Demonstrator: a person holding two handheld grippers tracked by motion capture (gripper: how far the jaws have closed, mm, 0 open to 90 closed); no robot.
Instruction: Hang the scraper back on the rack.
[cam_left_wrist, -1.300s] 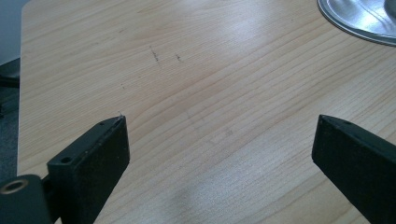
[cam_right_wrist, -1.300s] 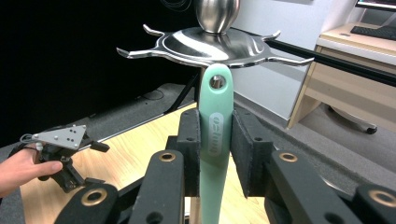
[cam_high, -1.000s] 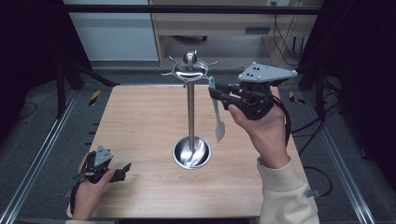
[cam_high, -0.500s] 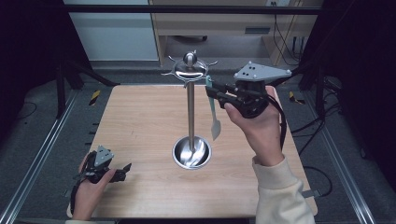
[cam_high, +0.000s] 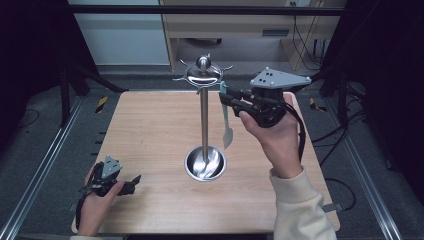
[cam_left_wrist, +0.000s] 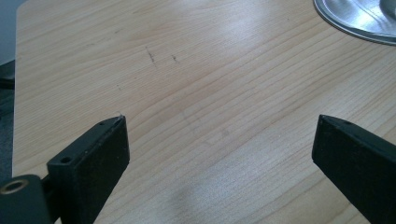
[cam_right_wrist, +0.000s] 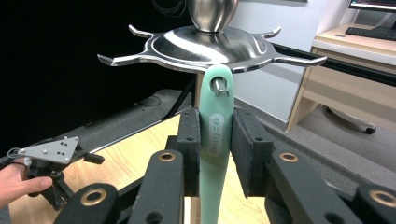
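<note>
The right claw (cam_right_wrist: 215, 154) grips the handle of a pale green utensil (cam_right_wrist: 215, 140), whose hole sits on a hook of the metal stand (cam_high: 204, 120), while the left claw (cam_left_wrist: 219, 154) rests open, holding nothing, low over the wooden surface (cam_high: 150, 130) near its front left corner

The mint-green utensil handle (cam_right_wrist: 216, 140) bears raised lettering, too blurred to read.
</note>
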